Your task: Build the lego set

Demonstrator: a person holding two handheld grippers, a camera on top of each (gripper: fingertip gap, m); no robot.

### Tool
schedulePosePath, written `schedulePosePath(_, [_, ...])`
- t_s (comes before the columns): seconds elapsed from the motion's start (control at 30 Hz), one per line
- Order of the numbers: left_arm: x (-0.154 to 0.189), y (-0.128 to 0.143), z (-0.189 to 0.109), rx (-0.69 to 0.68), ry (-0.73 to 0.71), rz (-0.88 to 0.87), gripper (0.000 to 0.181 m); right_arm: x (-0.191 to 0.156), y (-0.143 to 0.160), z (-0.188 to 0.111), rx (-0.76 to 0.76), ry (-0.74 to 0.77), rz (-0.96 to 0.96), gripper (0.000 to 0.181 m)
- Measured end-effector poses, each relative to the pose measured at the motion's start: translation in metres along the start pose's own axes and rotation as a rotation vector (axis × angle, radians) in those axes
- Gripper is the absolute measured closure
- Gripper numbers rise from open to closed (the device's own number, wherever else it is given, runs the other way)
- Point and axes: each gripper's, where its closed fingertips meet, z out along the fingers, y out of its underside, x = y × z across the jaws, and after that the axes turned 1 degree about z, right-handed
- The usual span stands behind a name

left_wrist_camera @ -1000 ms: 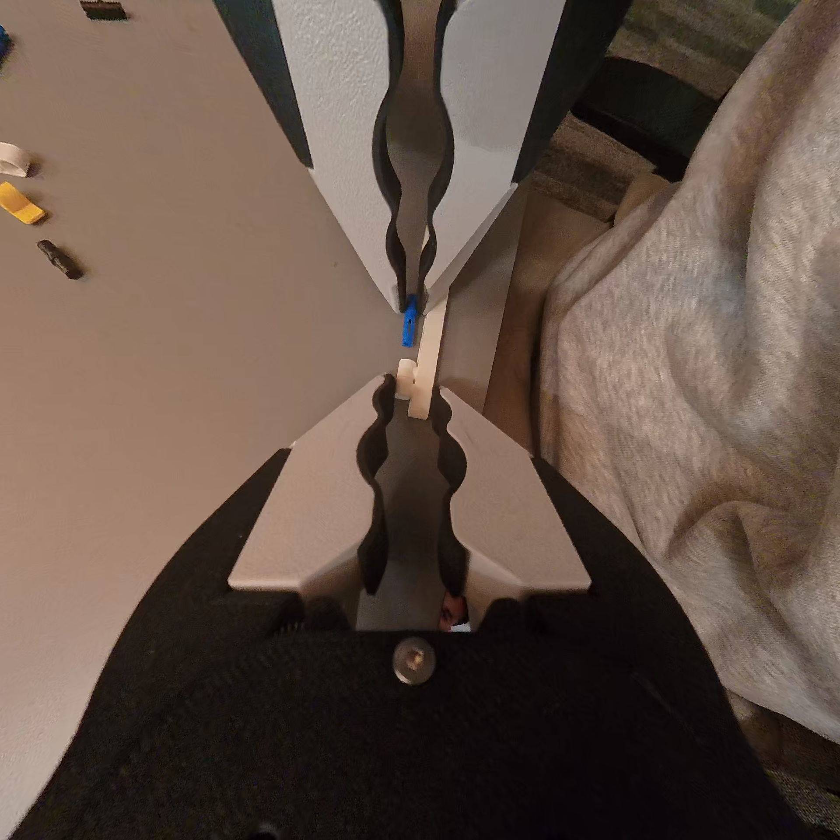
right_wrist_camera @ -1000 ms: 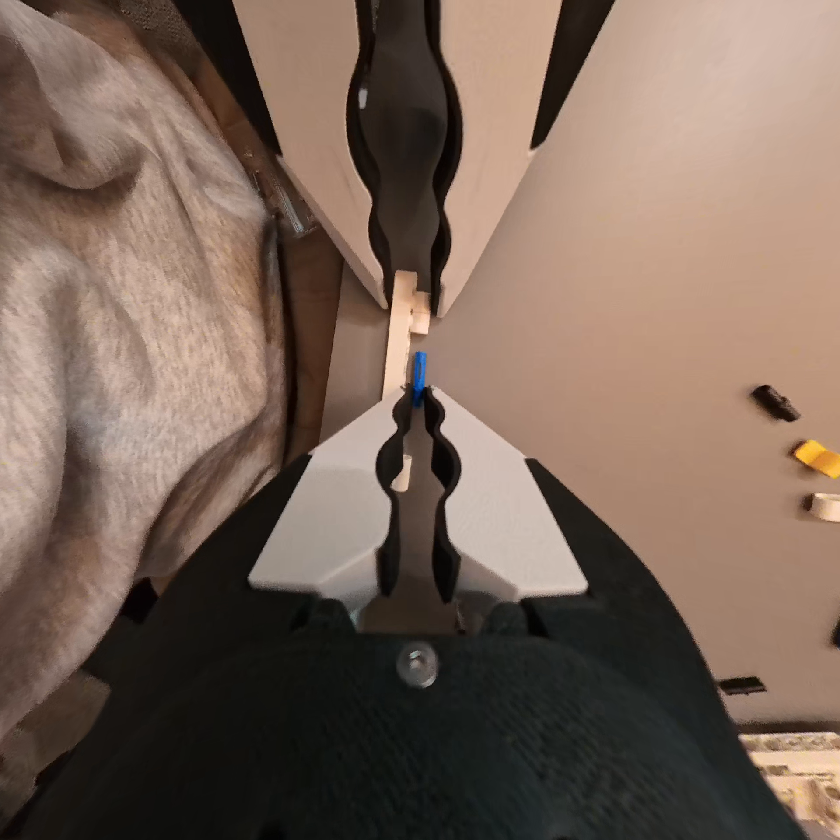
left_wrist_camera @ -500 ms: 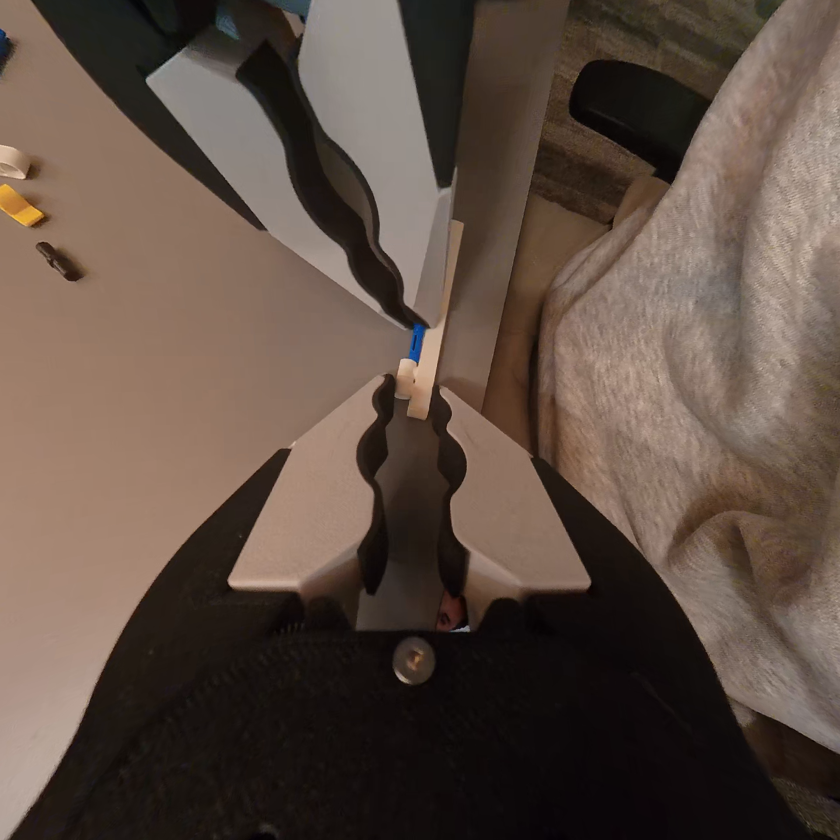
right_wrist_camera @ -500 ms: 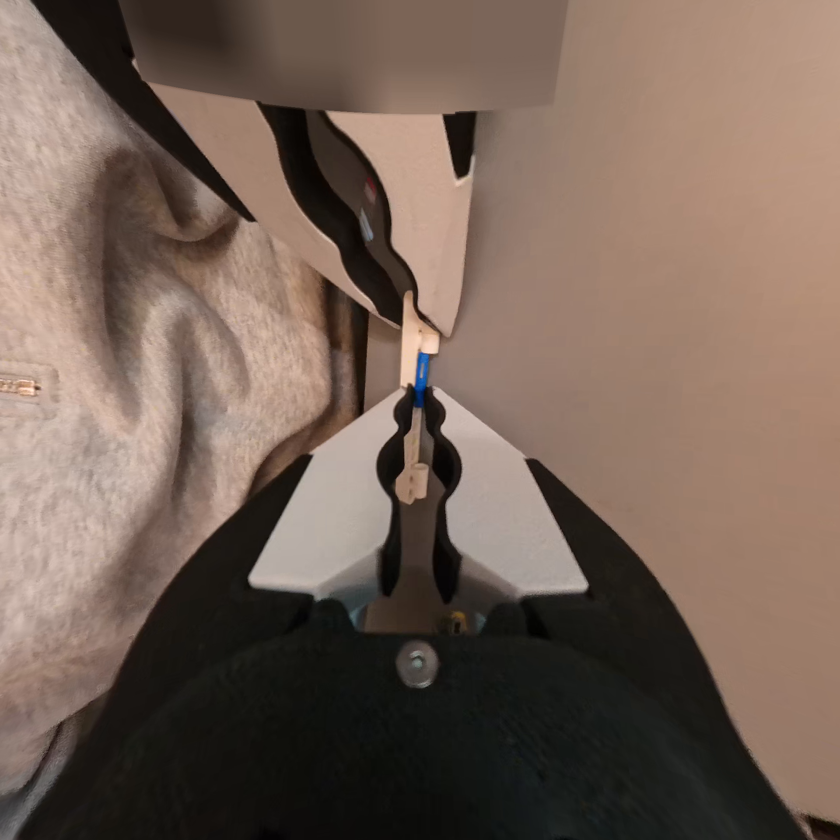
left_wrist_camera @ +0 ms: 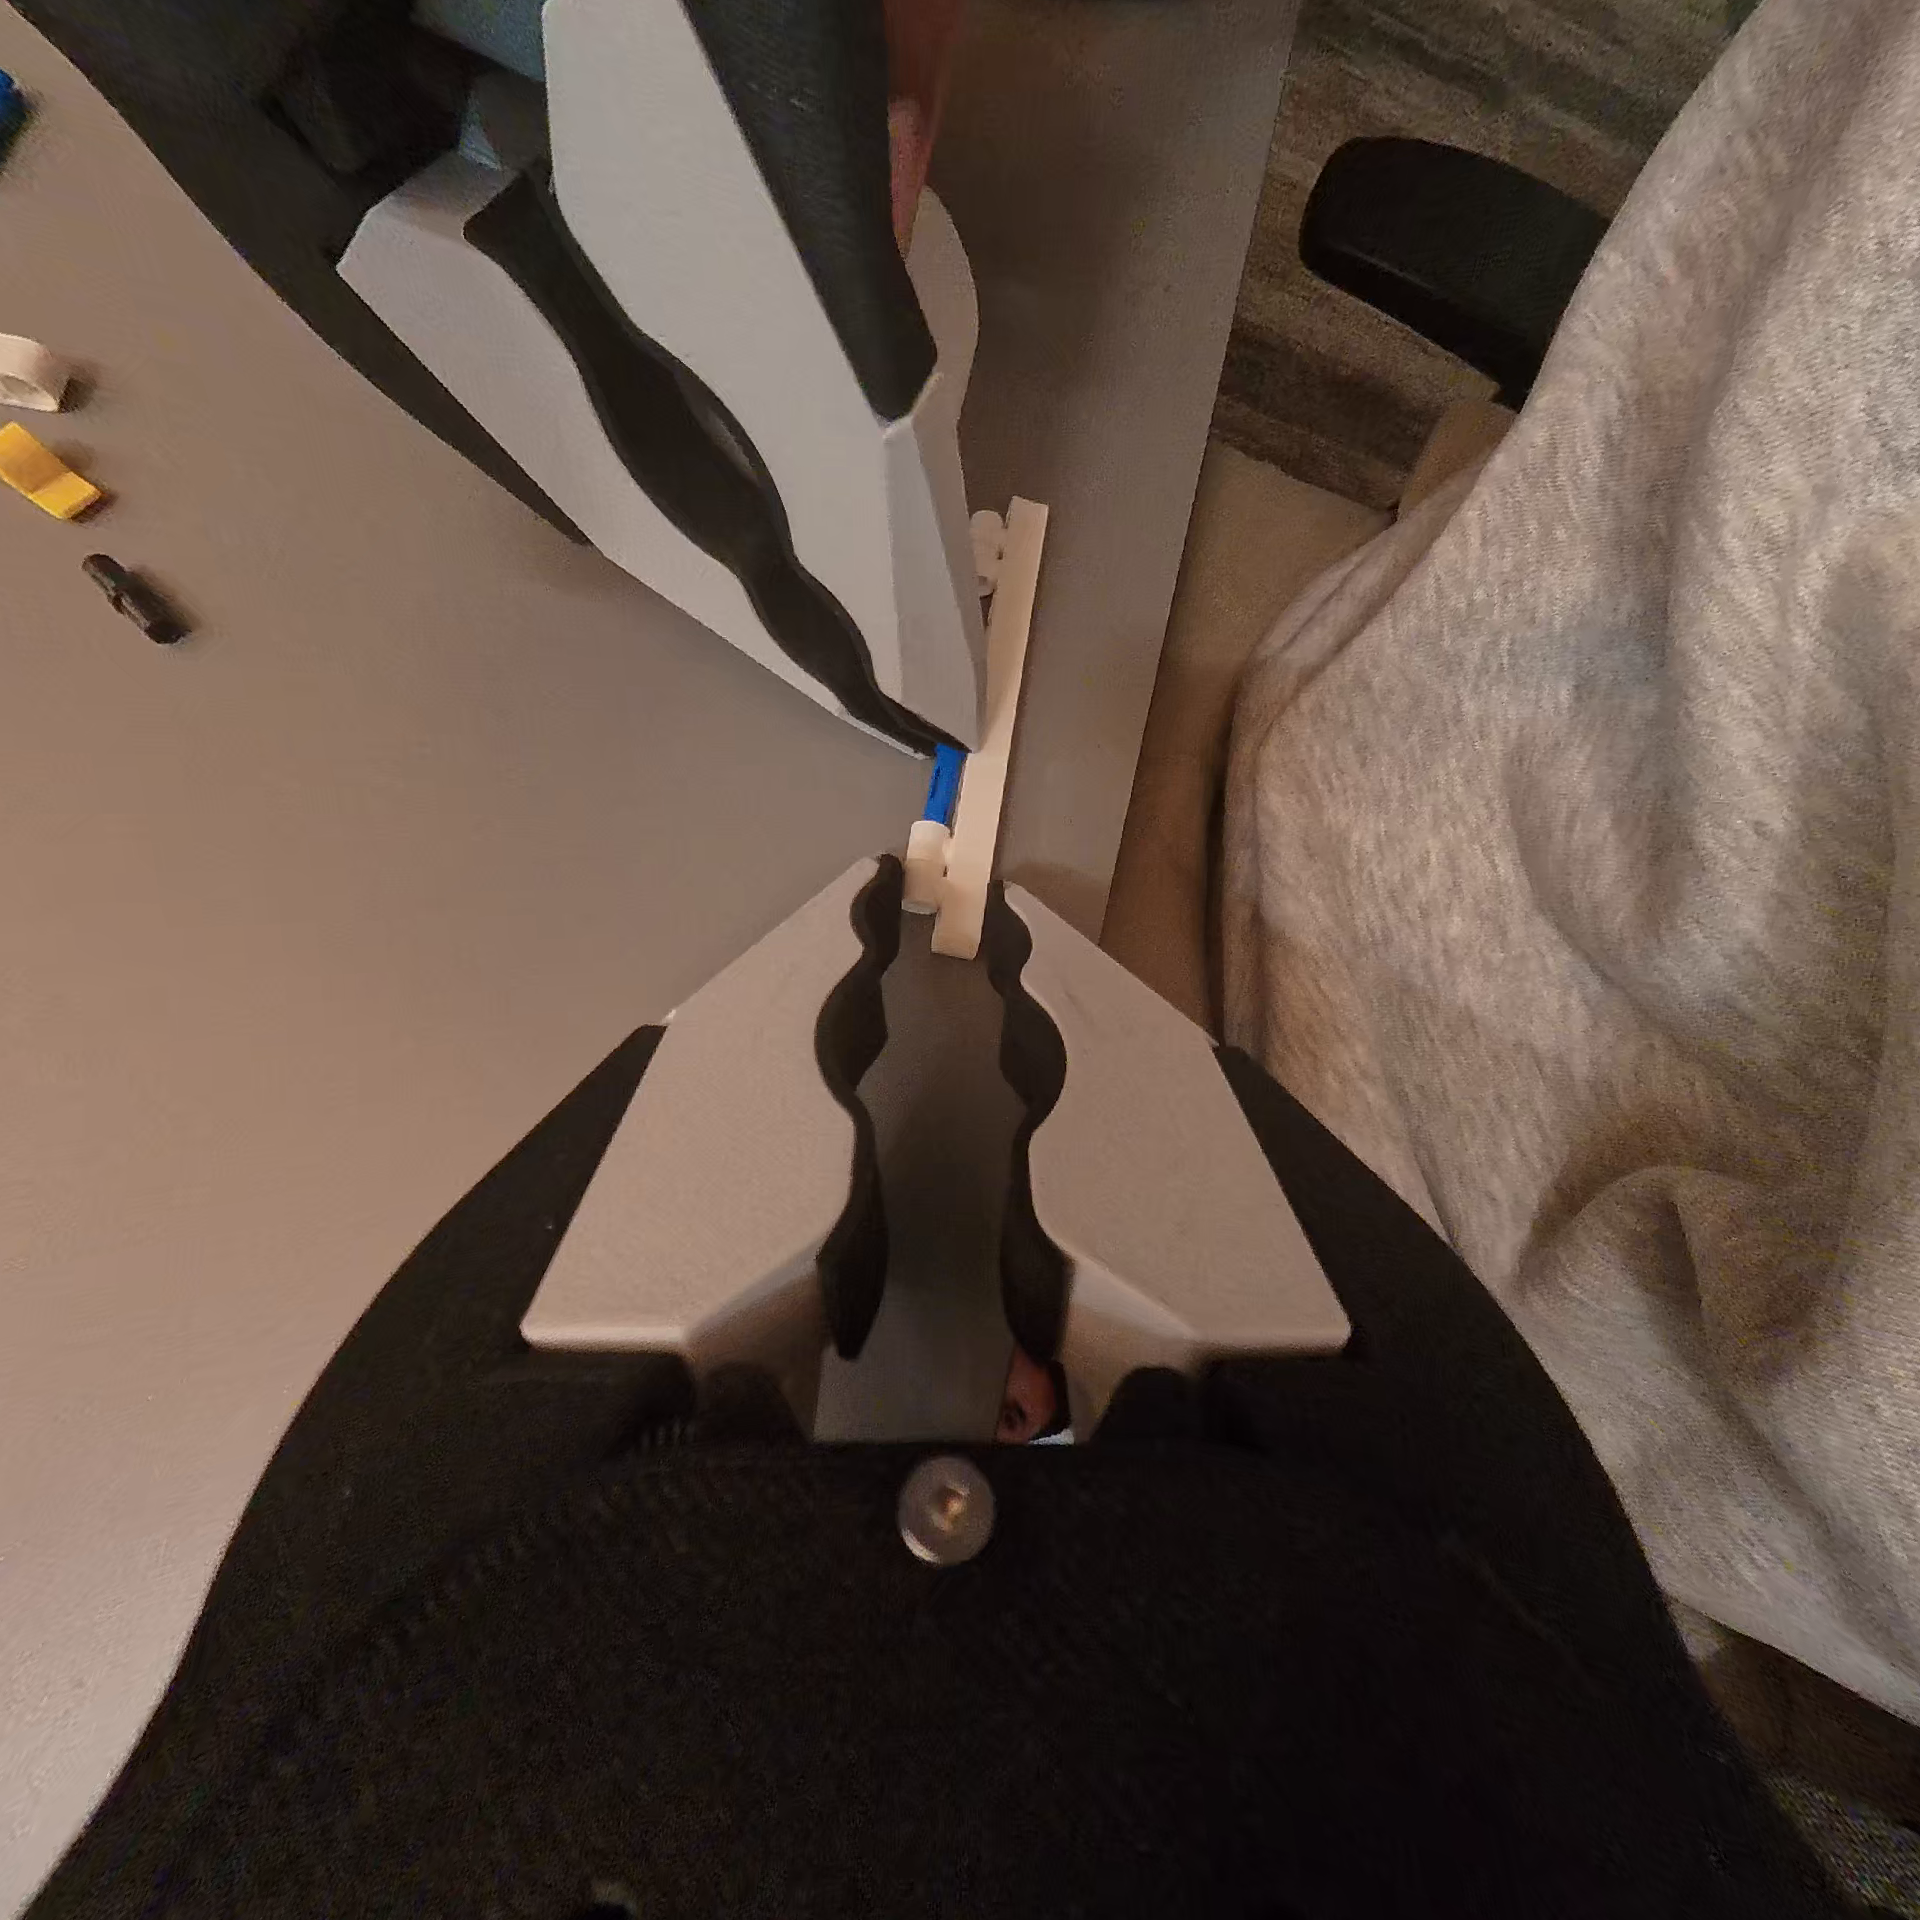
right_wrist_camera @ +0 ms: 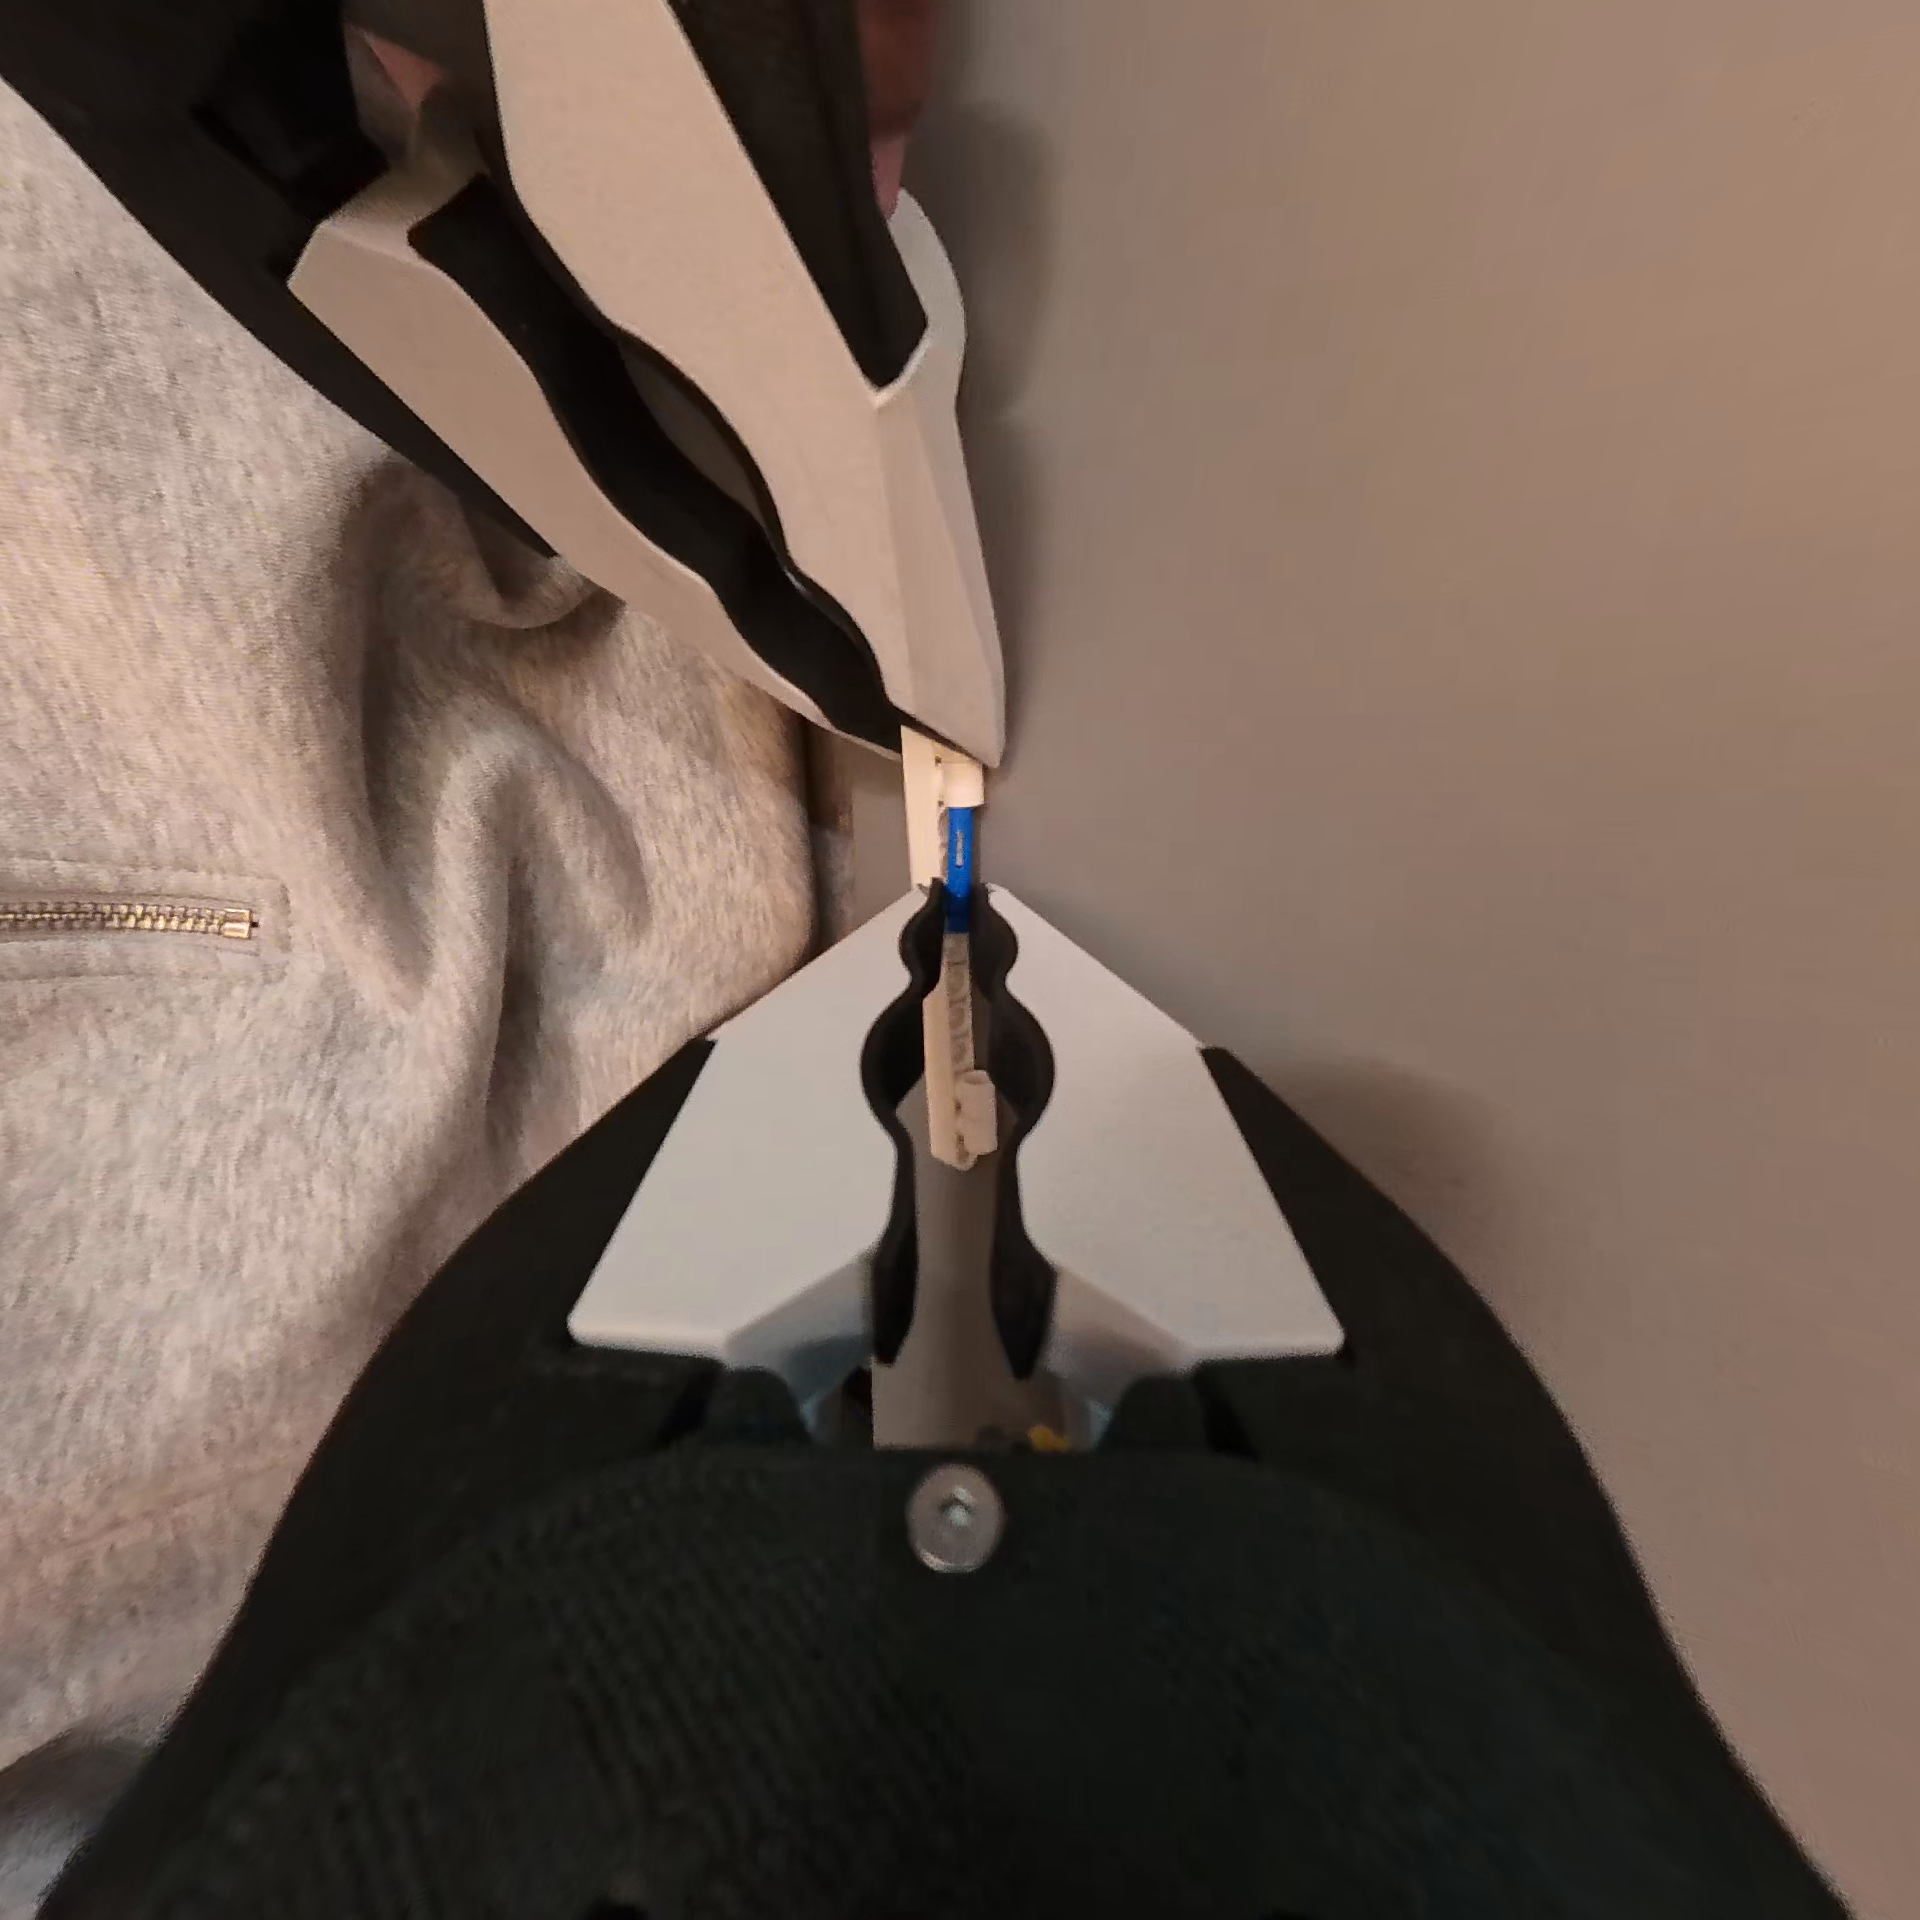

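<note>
Claws tip to tip over the bench edge.
Left claw clamps one end of white lego beam; right claw pinches blue pin, its tip at the beam's small white connector. Loose pieces lie well apart.

The long flat plastic beam is white, and the short plastic pin beside it is bright blue. The left gripper has pale grey fingers lined with black wavy pads over a black woven body; the right gripper has the same colours. The smooth table top is plain greyish beige. On it lie a small yellow piece, a white ring-shaped piece and a black pin. The soft fleece garment is heathered light grey with a gold-toned zipper.
</note>
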Motion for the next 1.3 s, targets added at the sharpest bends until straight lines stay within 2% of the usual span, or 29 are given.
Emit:
schedulePosePath(0.47, [0.0003, -0.0001, 0.0000, 0.000, 0.006, -0.005, 0.167, 0.0015, -0.0015, -0.0004, 0.018, 0.025, -0.084, 0.180])
schedulePosePath(0.9, [0.0009, 0.0001, 0.0001, 0.000, 0.011, -0.007, 0.167, 0.0018, -0.0015, 0.0011, -0.048, 0.071, -0.131, 0.180])
schedulePosePath(1.3, [0.0009, -0.0001, 0.0002, 0.003, -0.006, 0.009, 0.167, 0.0001, -0.0025, 0.0019, -0.069, -0.077, -0.004, 0.181])
